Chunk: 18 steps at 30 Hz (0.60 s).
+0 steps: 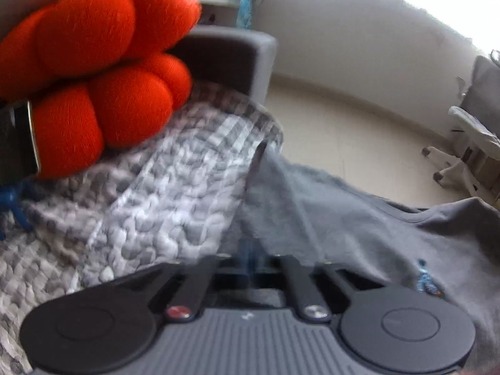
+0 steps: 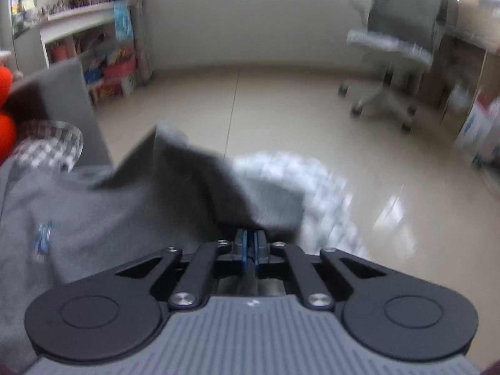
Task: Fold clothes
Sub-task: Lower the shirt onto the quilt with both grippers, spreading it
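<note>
Jaws of left gripper (image 1: 250, 256) and right gripper (image 2: 250, 243) pinch soft grey garment (image 2: 125, 218).

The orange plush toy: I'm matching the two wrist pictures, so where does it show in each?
Left wrist: orange plush toy fills the upper left, above the checked blanket.
Right wrist: only a sliver of it at the left edge, beside the same blanket.
Shared landmark: the grey garment in front of both grippers.

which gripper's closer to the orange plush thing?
Left. The orange plush looms large just up-left of the left gripper, which is shut on the grey garment. From the right gripper it only peeks in at the far left edge.
</note>
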Tool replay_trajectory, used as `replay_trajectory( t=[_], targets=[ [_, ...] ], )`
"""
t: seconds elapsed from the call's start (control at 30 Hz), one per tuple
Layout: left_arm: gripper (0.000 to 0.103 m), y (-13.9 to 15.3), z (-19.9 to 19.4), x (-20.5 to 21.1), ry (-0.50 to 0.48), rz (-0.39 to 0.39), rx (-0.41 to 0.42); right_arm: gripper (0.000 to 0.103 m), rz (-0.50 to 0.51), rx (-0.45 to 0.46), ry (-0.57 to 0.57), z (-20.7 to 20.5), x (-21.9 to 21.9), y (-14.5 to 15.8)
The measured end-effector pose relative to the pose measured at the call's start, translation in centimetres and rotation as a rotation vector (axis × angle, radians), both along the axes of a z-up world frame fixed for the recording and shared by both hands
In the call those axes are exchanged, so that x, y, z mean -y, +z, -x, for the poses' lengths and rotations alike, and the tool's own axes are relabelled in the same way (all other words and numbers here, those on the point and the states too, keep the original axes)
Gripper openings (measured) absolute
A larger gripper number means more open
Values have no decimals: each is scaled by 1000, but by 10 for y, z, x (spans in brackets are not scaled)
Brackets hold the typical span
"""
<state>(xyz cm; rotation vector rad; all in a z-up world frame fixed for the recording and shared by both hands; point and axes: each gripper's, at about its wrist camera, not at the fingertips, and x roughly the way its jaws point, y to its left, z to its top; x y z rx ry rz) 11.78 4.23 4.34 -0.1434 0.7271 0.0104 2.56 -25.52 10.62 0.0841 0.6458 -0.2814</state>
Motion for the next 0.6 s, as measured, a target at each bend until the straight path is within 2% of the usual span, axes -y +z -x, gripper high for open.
replay_trajectory(
  t=[0.1,0.2,0.27,0.33,0.37,0.4,0.43,0.47,0.5,0.57,0.6],
  targets=[
    [0,10,-4,-26,88,-6,68,0,104,146,-39,7,-9,30],
    [0,17,-8,-53,185,-12,121,0,190,197,-102,8,-14,41],
    [0,15,-10,-63,212,-9,112,1,163,118,-112,-2,-8,24],
    [0,11,-11,-67,187,16,77,3,101,28,-104,-9,-2,5],
    [3,10,-10,-67,171,40,63,7,58,-10,-101,-11,1,-4],
    [11,9,-9,-67,155,64,54,12,11,-24,-110,-11,5,-9],
    [19,10,-8,-66,144,86,49,13,-35,-21,-124,-9,10,-9],
    [38,11,-8,-66,135,105,46,19,-80,-9,-140,-7,15,-8],
    [53,11,-8,-66,128,125,46,39,-120,4,-158,-4,19,-6],
    [62,9,-7,-62,105,165,31,60,-165,13,-186,0,24,-5],
    [63,8,-7,-59,93,184,21,60,-170,2,-187,1,23,-5]
  ],
)
